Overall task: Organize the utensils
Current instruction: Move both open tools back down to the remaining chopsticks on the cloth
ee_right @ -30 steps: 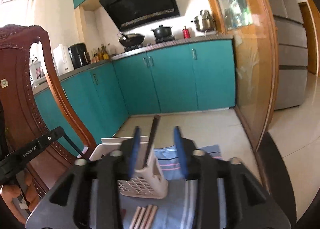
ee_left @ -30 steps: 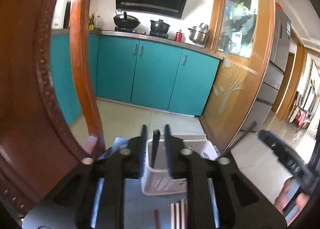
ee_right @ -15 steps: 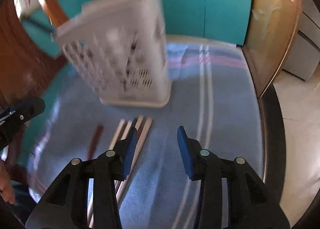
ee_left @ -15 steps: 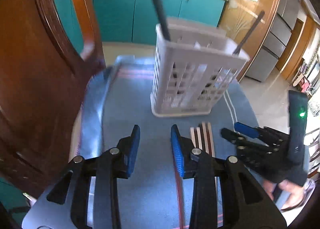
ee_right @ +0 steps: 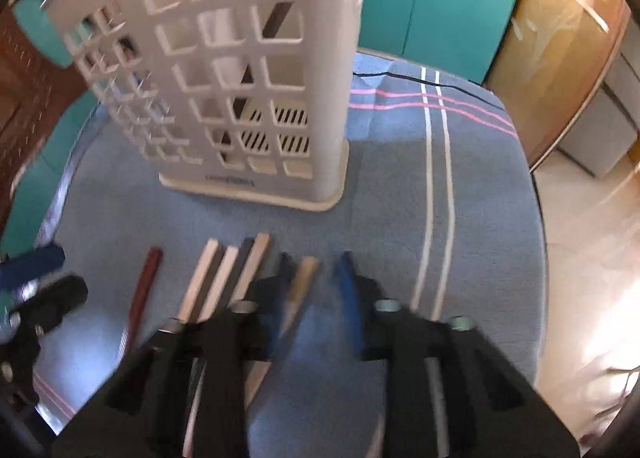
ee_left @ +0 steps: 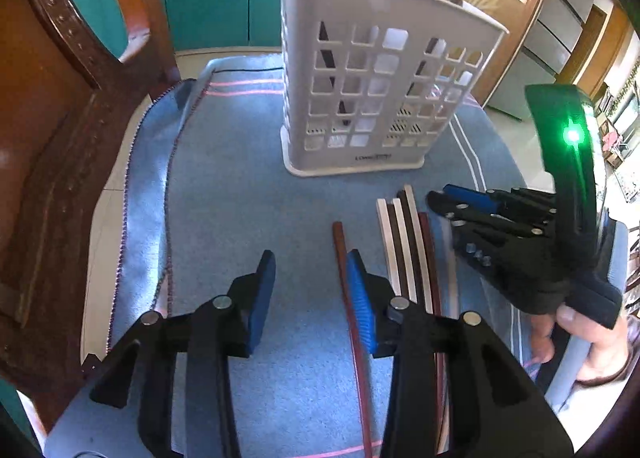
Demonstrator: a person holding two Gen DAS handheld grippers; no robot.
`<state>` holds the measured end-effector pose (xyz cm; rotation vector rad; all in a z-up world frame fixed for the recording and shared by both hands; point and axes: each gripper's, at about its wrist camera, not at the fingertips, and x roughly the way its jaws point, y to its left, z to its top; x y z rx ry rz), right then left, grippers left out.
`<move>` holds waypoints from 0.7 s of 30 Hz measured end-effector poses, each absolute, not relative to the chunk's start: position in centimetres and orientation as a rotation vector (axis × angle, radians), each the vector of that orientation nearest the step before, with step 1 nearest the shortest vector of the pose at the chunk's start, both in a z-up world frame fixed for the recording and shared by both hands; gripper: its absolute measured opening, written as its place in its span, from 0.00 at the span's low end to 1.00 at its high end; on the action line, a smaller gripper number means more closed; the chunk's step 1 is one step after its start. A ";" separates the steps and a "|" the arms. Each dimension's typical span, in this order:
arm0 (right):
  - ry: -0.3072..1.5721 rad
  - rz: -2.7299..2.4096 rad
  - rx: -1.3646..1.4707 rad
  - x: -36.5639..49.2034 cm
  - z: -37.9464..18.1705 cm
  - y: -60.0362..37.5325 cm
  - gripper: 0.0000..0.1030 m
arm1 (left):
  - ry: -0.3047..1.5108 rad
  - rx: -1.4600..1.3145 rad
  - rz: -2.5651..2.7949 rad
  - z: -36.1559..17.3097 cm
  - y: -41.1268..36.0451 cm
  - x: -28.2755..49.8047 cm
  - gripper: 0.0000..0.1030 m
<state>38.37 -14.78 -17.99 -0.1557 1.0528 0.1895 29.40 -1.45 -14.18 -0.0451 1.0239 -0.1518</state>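
Note:
A white slotted utensil basket point(ee_left: 372, 74) stands on a blue cloth point(ee_left: 240, 198) and holds two dark sticks. Several chopsticks point(ee_left: 404, 250) lie in a row in front of it, with a reddish-brown one point(ee_left: 344, 258) apart on the left. My left gripper point(ee_left: 310, 274) is open and empty, low over the cloth, its right finger beside the reddish chopstick. My right gripper point(ee_right: 316, 278) is open over the row's right end, with a light chopstick point(ee_right: 300, 286) between its fingers; it also shows in the left wrist view point(ee_left: 480, 210). The basket point(ee_right: 224, 70) looms close ahead.
A carved wooden chair point(ee_left: 60, 118) stands close at the left of the cloth. Teal cabinets point(ee_right: 436, 6) and a wooden partition point(ee_right: 560, 38) lie beyond. The cloth's right edge point(ee_right: 536, 218) drops to the tiled floor.
Both grippers have tilted down and lowered toward the cloth. The right gripper has moved up to the chopsticks, so that one now lies between its fingers.

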 end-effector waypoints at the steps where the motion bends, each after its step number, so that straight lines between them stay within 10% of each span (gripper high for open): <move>1: 1.056 0.198 -0.170 38.0 -18.0 -14.8 0.14 | 1.029 -0.043 -0.154 -14.3 -1.6 29.5 0.37; 21: 1.088 0.158 -0.189 35.6 -18.5 -17.7 0.33 | 1.104 0.048 -0.136 -17.6 -4.7 30.8 0.47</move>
